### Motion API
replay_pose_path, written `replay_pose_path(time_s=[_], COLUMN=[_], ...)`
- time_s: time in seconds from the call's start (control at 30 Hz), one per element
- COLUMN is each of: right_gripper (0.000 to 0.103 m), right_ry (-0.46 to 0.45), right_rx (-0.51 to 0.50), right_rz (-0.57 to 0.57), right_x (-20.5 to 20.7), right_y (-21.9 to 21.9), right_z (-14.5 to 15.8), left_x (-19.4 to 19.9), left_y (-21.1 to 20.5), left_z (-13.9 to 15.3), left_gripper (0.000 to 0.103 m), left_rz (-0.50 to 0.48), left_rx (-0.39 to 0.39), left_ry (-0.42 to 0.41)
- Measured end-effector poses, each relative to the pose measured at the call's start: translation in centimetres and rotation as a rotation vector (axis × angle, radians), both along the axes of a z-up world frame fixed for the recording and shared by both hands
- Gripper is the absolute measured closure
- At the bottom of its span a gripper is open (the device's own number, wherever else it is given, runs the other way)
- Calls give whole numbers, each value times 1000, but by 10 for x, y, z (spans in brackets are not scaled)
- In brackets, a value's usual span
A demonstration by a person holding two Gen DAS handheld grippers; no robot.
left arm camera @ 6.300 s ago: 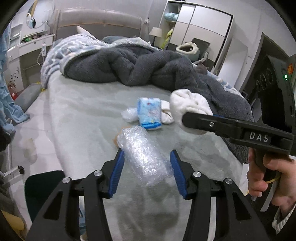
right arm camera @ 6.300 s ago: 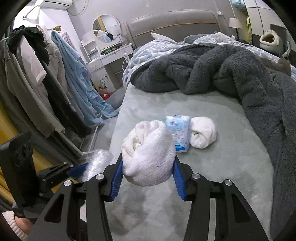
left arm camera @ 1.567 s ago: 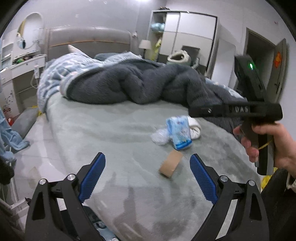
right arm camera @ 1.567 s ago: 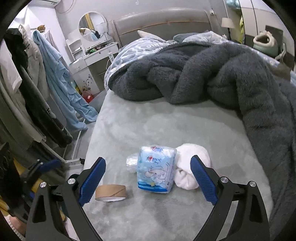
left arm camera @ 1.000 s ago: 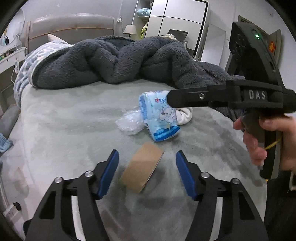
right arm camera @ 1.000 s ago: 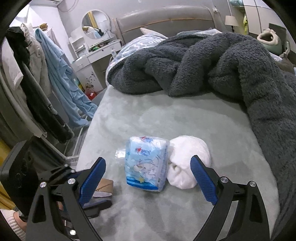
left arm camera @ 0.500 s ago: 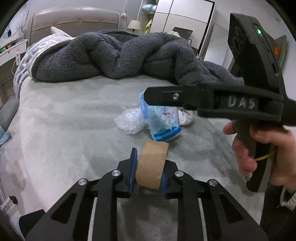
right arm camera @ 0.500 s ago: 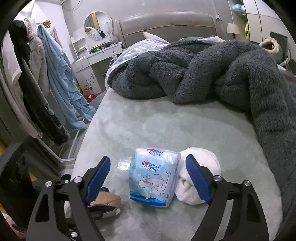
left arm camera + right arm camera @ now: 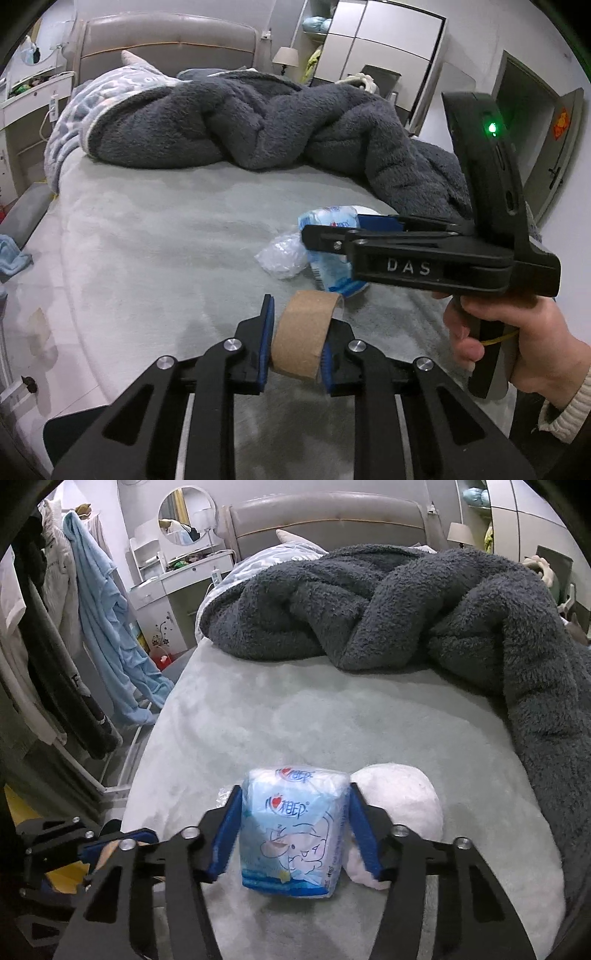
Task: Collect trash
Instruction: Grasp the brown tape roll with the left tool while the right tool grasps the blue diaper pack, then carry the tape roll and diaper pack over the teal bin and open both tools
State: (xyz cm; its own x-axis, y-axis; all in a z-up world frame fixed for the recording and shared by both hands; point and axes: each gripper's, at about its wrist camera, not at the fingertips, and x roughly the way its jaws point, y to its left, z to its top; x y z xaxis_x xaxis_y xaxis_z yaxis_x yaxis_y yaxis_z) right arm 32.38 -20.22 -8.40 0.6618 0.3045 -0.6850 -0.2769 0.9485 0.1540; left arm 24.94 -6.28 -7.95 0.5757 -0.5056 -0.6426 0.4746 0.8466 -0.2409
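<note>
My left gripper (image 9: pixel 295 341) is shut on a brown cardboard tape roll (image 9: pixel 304 336) and holds it just above the grey-green bed sheet (image 9: pixel 155 236). My right gripper (image 9: pixel 293 827) is closed around a blue-and-white tissue pack (image 9: pixel 295 827), with both blue pads against its sides; the pack still rests on the sheet. A crumpled clear plastic wrap (image 9: pixel 282 253) lies left of the pack. A rolled white cloth (image 9: pixel 400 801) lies right of the pack, touching it. The right gripper also shows in the left wrist view (image 9: pixel 325 240).
A heaped dark grey fleece blanket (image 9: pixel 388 605) covers the far and right parts of the bed. Clothes hang on a rack (image 9: pixel 55 635) left of the bed, beside a white dresser (image 9: pixel 173 590). The bed's left edge (image 9: pixel 147 760) drops to the floor.
My left gripper has lifted slightly with the tape roll in its grip. My right gripper moved forward and closed its pads onto the tissue pack.
</note>
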Motion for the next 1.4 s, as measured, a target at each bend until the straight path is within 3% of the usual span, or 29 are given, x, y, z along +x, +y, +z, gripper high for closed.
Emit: replay_pose_path(time_s=[0.17,0.7,0.93,1.4], right_gripper=[52,52,52,52], right_ry=[-39,-107,-67,-21], right_rx=[-84,12,118,100], right_rz=[13,53,127,298], right_x=[-5,-34,-47,-61], right_y=[13,25,49,134], right_z=[7,70,70,59], left_x=[2,4,-1,-6], left_y=[17,79,106,181], left_z=[-1,14,9,-33], left_gripper=[80,80,80,80], left_rz=[54,259,343,483], left_rx=[29,-2,15,26], left_ry=[25,98,157,338])
